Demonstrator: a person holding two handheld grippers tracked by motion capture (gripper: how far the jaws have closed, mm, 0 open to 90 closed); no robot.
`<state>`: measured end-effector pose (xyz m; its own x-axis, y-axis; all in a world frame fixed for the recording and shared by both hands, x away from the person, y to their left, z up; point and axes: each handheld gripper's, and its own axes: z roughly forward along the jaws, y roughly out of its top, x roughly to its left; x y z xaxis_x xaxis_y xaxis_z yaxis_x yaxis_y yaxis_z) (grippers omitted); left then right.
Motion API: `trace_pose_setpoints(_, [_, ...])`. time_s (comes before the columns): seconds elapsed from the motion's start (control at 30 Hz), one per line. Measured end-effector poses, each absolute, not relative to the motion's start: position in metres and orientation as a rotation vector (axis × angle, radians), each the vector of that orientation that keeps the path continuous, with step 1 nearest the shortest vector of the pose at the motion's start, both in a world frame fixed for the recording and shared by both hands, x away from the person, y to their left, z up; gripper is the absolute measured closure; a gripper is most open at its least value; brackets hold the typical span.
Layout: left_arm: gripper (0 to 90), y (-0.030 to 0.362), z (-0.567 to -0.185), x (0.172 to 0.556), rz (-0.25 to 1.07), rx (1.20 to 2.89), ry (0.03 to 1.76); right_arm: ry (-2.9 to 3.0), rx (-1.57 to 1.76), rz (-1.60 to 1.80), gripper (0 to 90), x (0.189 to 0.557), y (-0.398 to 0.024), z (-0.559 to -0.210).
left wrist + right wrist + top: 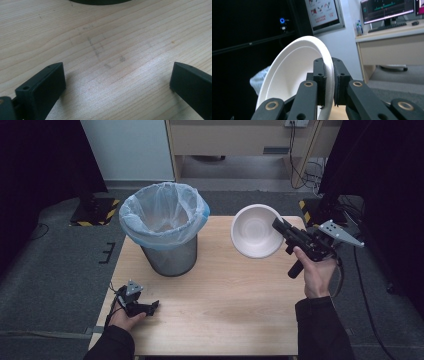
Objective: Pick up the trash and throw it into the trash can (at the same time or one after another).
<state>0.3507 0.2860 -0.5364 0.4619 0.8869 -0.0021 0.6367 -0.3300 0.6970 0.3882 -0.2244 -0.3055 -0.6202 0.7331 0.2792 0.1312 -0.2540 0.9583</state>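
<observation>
High view, read left to right: the left tongs rest low on the wooden table near its front left corner, held in the person's left hand. The left gripper view shows their jaws spread wide, with bare wood grain between them and nothing gripped. Behind them, at the table's back left, stands a mesh waste bin lined with a pale blue bag, upright and open at the top. To its right, the white bowl is held in the air above the table's back right area, well apart from the bin. It is tipped on edge, its hollow facing the camera and slightly towards the bin. The right tongs, held in the right hand, pinch the bowl at its right rim. The right gripper view confirms this: the jaws are pressed onto the bowl's rim from both sides, and the rim stands nearly vertical.
</observation>
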Motion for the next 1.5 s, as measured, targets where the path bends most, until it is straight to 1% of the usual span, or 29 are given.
trace_pose_setpoints(0.27, [0.0, 0.286, -0.536, 0.351, 0.510, 2.079, 1.263, 1.537, 1.001, 1.955, 83.2, 0.398, -0.207, -0.282])
trace_pose_setpoints(0.7, [0.0, 0.286, -0.536, 0.351, 0.510, 2.080, 1.263, 1.531, 0.960, 1.951, 83.2, 0.421, -0.171, -0.257])
trace_pose_setpoints(1.5, [0.0, 0.286, -0.537, 0.351, 0.511, 2.077, 1.263, 1.568, 0.920, 1.935, 83.2, 0.462, -0.102, -0.240])
